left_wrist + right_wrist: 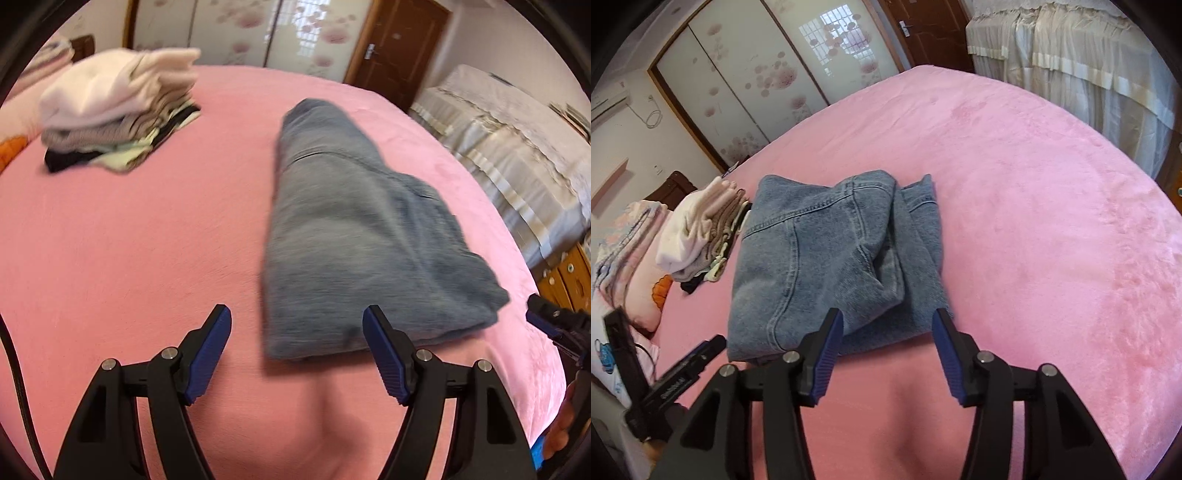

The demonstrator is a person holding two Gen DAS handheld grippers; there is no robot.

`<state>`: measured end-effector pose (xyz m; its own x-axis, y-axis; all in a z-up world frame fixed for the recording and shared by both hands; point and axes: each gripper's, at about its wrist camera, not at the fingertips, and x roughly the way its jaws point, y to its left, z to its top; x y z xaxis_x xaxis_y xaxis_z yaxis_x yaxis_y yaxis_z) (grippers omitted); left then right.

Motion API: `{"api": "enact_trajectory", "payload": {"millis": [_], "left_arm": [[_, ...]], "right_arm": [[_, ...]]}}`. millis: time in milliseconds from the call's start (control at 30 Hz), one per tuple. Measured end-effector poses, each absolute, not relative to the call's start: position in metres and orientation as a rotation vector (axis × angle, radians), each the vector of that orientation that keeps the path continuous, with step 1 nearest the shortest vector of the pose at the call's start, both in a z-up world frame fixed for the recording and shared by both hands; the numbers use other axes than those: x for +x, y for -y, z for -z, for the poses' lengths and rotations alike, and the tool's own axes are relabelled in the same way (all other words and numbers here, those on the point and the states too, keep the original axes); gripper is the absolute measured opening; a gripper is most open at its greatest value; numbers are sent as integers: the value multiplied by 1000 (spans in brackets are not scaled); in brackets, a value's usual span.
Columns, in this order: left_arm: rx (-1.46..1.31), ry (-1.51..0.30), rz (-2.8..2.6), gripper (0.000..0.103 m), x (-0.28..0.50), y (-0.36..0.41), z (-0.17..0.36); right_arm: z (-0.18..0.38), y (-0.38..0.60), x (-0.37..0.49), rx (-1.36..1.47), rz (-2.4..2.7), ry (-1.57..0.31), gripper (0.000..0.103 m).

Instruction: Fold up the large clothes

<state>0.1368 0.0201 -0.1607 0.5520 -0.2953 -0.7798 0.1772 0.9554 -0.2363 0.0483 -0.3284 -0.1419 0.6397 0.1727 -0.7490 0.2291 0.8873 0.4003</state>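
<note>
1. Folded jeans [831,258] lay on pink bed [1034,221], roughly mid-bed, near edge of bundle close to both grippers.
2. Left gripper [297,314]: fingers spread wide, nothing between them, hovering above bed just short of jeans' near edge; right-hand finger overlapped denim in left wrist view, contact not clear.
3. Right gripper [886,317]: fingers about half open, empty, tips over near hem of jeans, pads not pressing cloth.
4. Stack of folded clothes [118,107] sat toward head of bed, apart from jeans; pillow [631,258] beyond it.
5. Wardrobe [746,96] with floral doors and wooden door [399,48] behind bed; draped furniture [509,155] off to one side.
6. Judged: fold looked finished or nearly so, several layers deep, one flap slightly skewed on far right side.
7. Handling, judged: denim heavy for cloth, fairly stiff, thick at seams; not slippery, not fragile; layers likely to slide apart or sag if lifted from one corner.
8. Best hold, judged: pinch through all layers at near folded edge, one gripper at each near corner, or scoop beneath bundle.
9. Risk, judged: top layer only caught, fold opening on lift.
</note>
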Motion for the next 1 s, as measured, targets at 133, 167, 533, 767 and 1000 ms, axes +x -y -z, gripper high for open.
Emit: {"api": "enact_trajectory", "payload": {"millis": [133,167,533,767,1000], "left_arm": [[-178,-962,296,72,153,-26,175],[-199,-963,304,72,157,-30,177],[-285,-999,375,72,197,-27,186],[-200,-997,415,58,203,2,177],[-74,-942,428,45,193,37,164]], "right_arm": [[153,332,79,539,-37,-953,57],[157,334,88,547,-46,-976,57],[199,331,141,598,-140,-1118,57],[163,311,131,385,-140,-1006,13],[163,328,104,326,-12,-935,13]]}}
